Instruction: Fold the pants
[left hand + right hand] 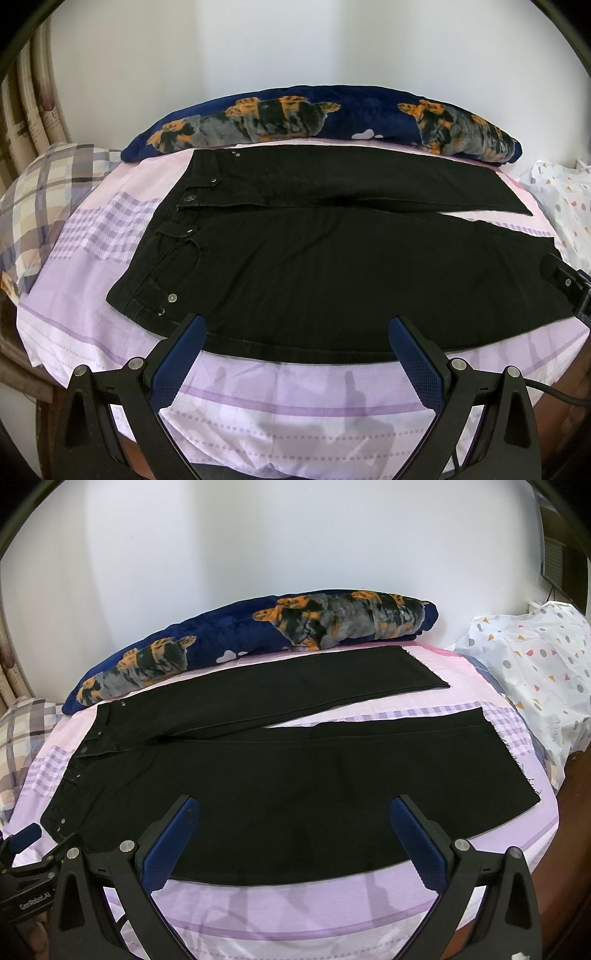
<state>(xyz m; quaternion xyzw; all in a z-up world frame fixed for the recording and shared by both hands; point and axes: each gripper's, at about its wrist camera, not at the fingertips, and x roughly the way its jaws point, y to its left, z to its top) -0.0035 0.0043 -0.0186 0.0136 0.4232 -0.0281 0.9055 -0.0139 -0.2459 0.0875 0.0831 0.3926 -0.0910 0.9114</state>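
The pants (pixel 314 258) lie flat on the bed (pixel 258 398), long axis left to right, waistband left. Left gripper (pixel 297 365) hovers near the waist, right gripper (pixel 295 845) nearer the hems, both with fingers spread, empty.

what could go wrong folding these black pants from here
1. Both the left gripper and the right gripper are open, near the black denim pants; a pinch might catch the lilac patterned bedsheet too.
2. The far leg lies by the navy dog-print blanket, which could snag it.
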